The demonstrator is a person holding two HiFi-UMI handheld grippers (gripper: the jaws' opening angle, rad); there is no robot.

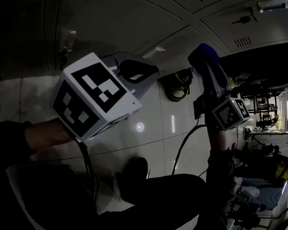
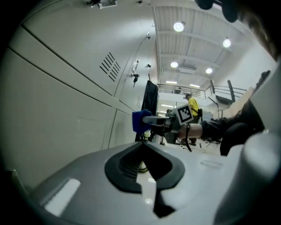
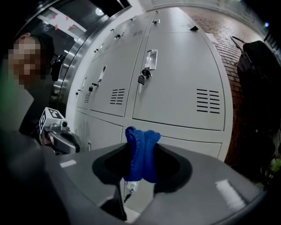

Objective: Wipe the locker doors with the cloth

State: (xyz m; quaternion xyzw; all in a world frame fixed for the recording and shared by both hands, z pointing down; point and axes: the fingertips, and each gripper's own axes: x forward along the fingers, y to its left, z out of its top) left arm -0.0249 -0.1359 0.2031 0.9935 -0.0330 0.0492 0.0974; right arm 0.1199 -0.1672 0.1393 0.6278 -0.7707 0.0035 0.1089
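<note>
Cloth: the blue cloth (image 3: pixel 140 151) is bunched up between the two jaws of the right gripper (image 3: pixel 141 145). It pokes out past the tips and hangs a little below them.
Right jaws: they are close together and squeeze the cloth tight.
Left jaws: the left gripper (image 2: pixel 141 144) has its jaws pressed together with nothing in them. It is well apart from the cloth.
Where the cloth is: it is held up in front of the grey locker doors (image 3: pixel 175 79), about where the top doors meet the bottom ones. From the left gripper view it looks close to the lockers. I cannot tell if it touches a door.
Tag: a small white tag (image 3: pixel 130 186) hangs under the cloth. Its print is too small to read.
Hard to see: the head view is very dark. The left gripper's cube (image 1: pixel 92 97), with its black and white squares, fills much of that view. The person's legs are only a black shape there.
Cut off: a black bag (image 3: pixel 259 88) at the right edge of the right gripper view shows only in part.
</note>
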